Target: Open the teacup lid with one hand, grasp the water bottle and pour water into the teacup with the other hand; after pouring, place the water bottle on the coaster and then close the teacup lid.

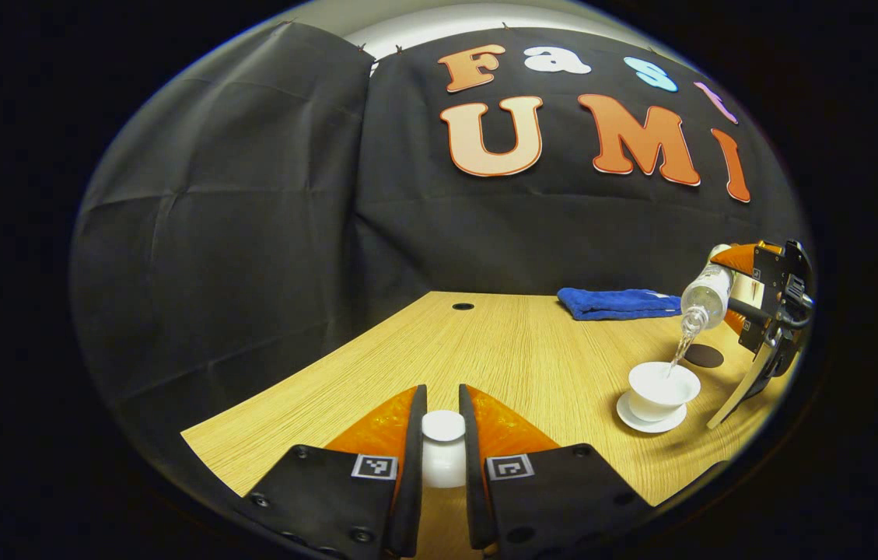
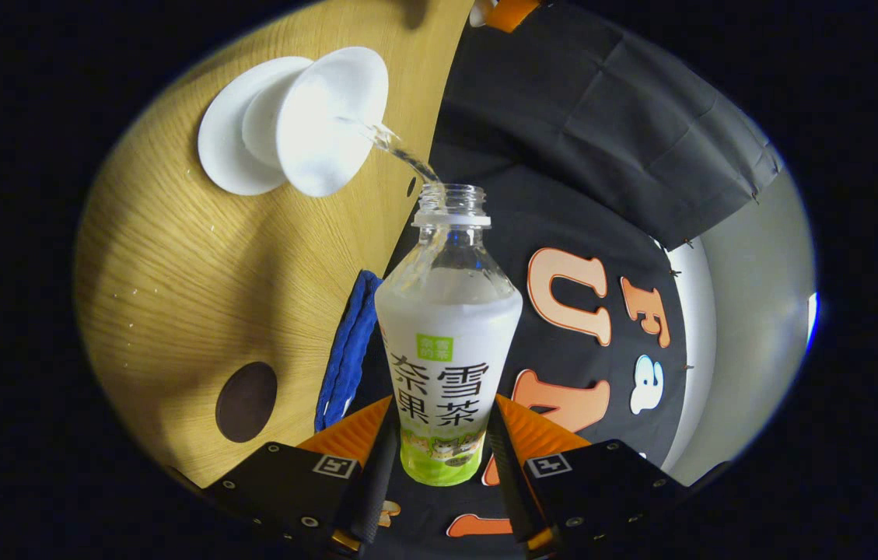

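Note:
In the left gripper view my left gripper [image 1: 443, 400] is shut on the white teacup lid [image 1: 443, 447], held above the wooden table [image 1: 485, 350]. Far right, the open white teacup [image 1: 662, 387] stands on its saucer [image 1: 645, 421]. The right gripper [image 1: 765, 311] tilts the clear water bottle [image 1: 707, 294] over it, and a thin stream of water falls into the cup. In the right gripper view my right gripper [image 2: 439, 424] is shut on the labelled bottle [image 2: 446, 342], uncapped, its mouth toward the teacup [image 2: 330, 117]. The dark round coaster [image 2: 246, 401] lies on the table beside it.
A folded blue cloth [image 1: 617, 302] lies at the back of the table near the wall; its edge [image 2: 345, 350] also shows behind the bottle. The coaster [image 1: 703, 355] sits just behind the teacup. A small round hole [image 1: 463, 306] marks the table's far edge.

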